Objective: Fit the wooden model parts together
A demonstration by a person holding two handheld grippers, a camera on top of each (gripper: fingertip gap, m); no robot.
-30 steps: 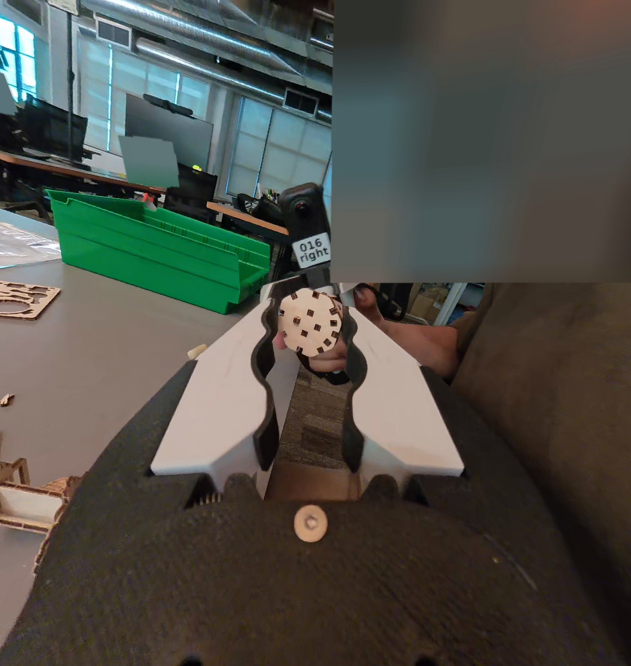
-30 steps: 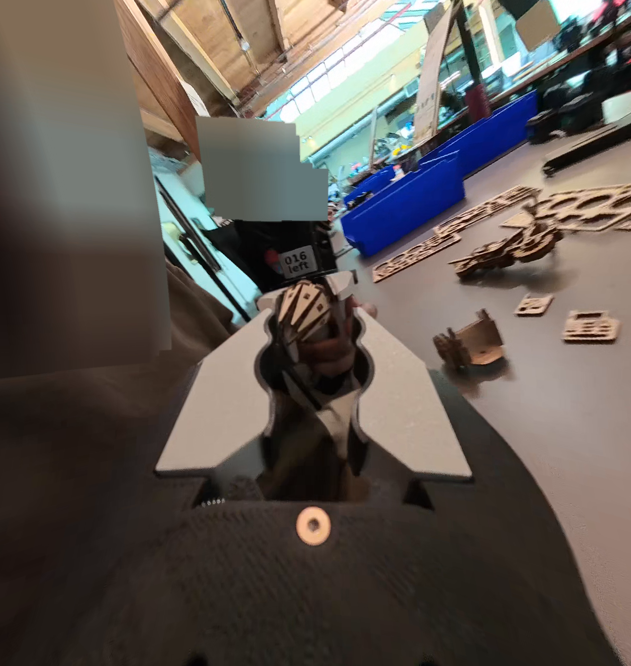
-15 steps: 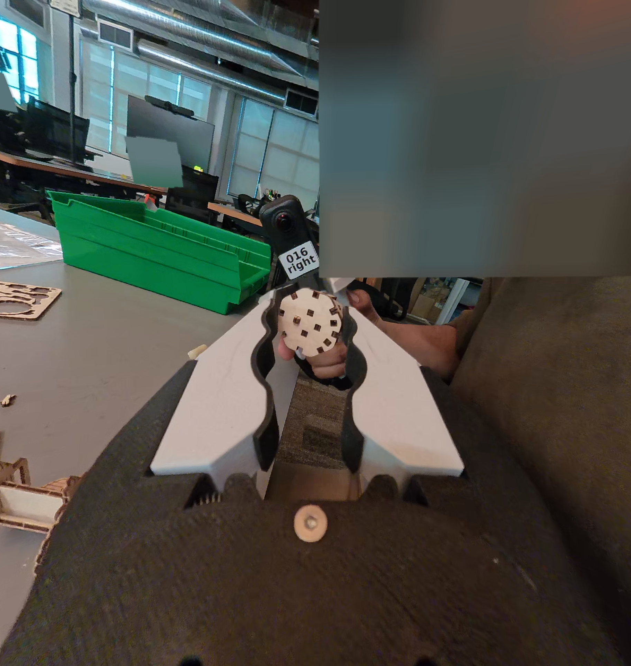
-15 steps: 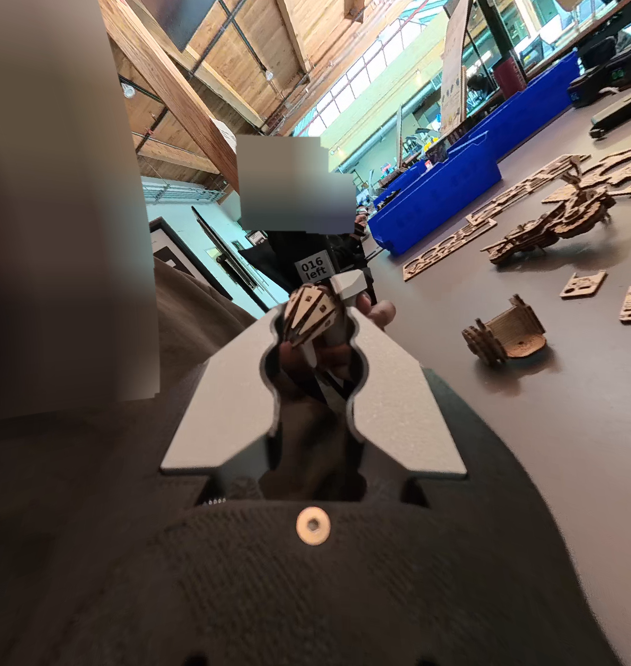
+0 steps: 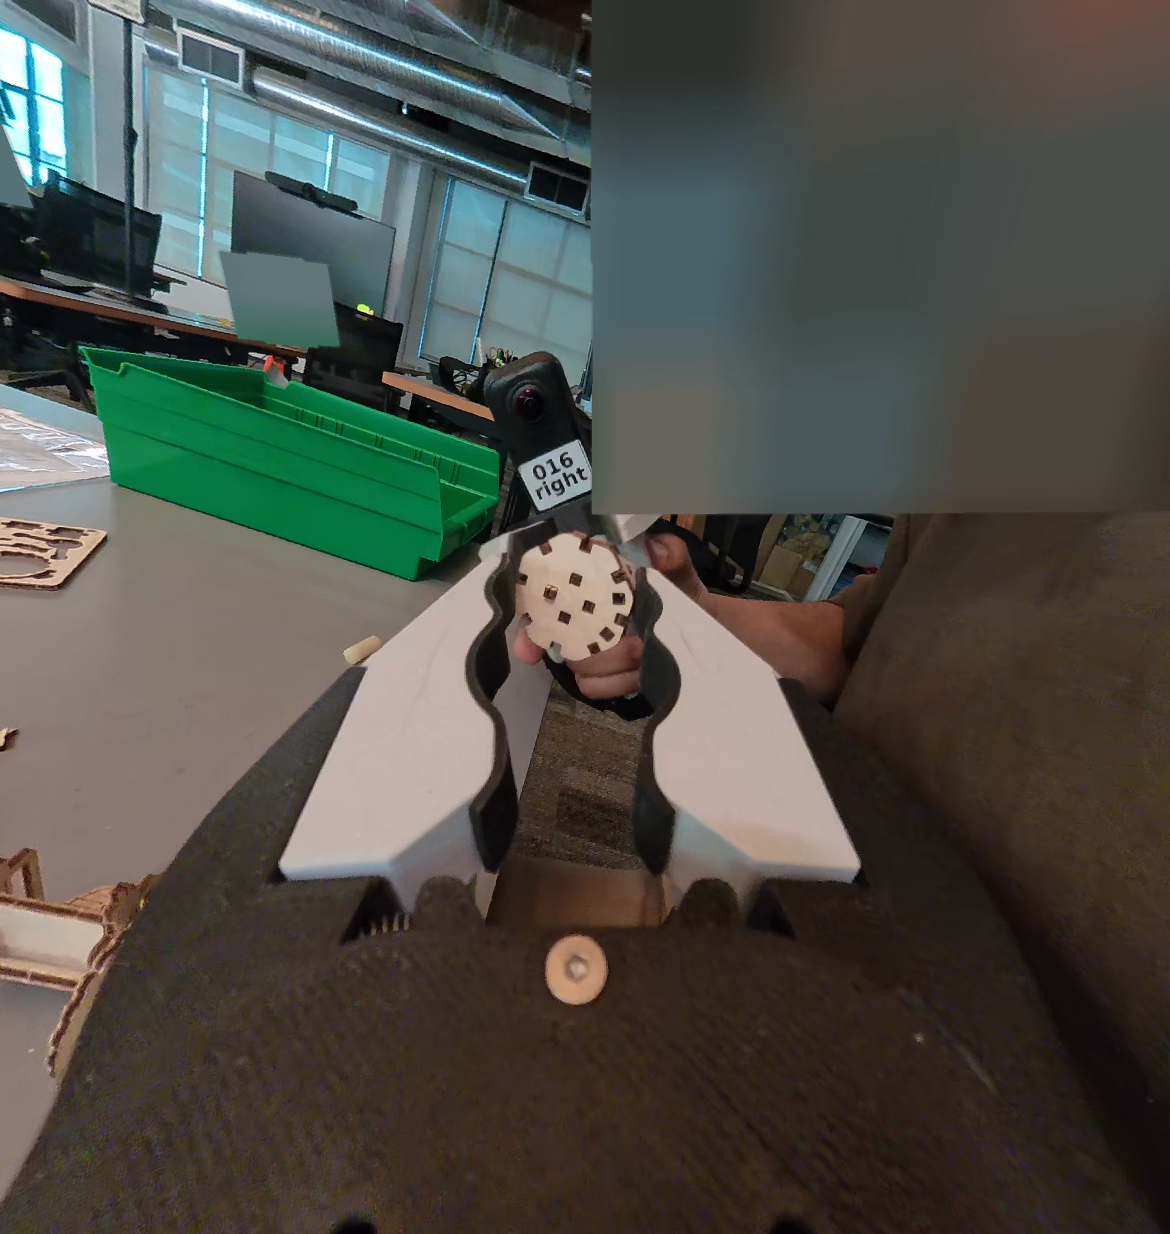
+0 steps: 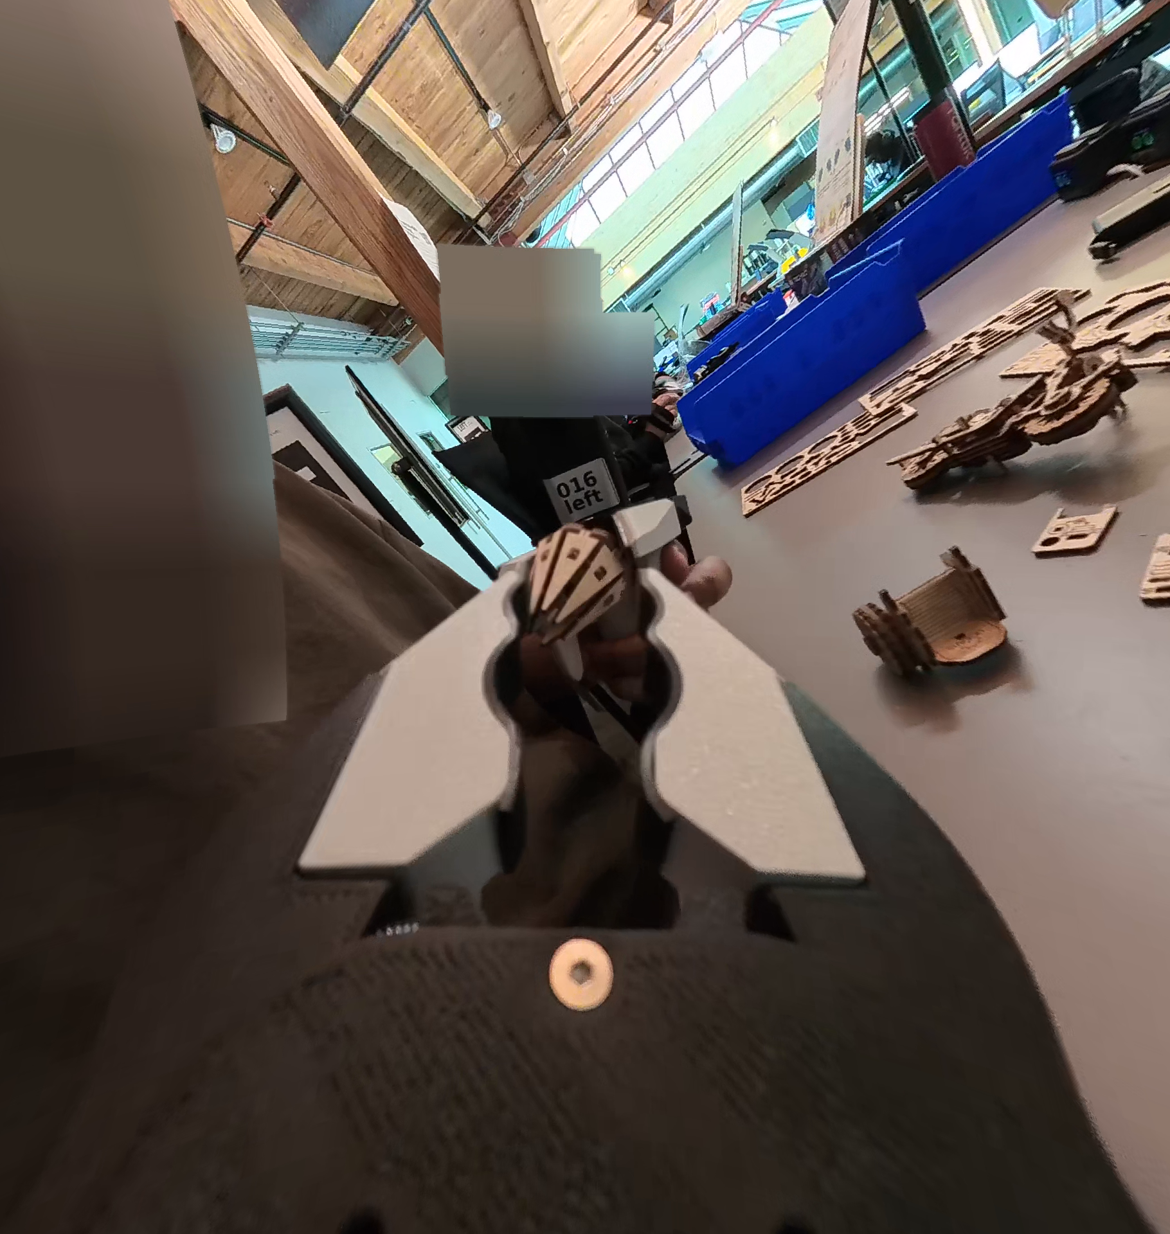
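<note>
Left wrist view — both claws (image 5: 572,587) grip one slotted wooden disc (image 5: 574,604).

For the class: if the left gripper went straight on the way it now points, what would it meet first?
Most likely the right gripper facing it. The left gripper is already shut on the round wooden part, with the other gripper's white fingertips and the person's hand right behind it. Exact depth is unclear.

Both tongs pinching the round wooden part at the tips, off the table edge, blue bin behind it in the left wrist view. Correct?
Not quite: the bin behind the round wooden part in the left wrist view is green, not blue; the blue bins are in the right wrist view. The rest holds: left tongs and right tongs both pinch it at the tips.
</note>
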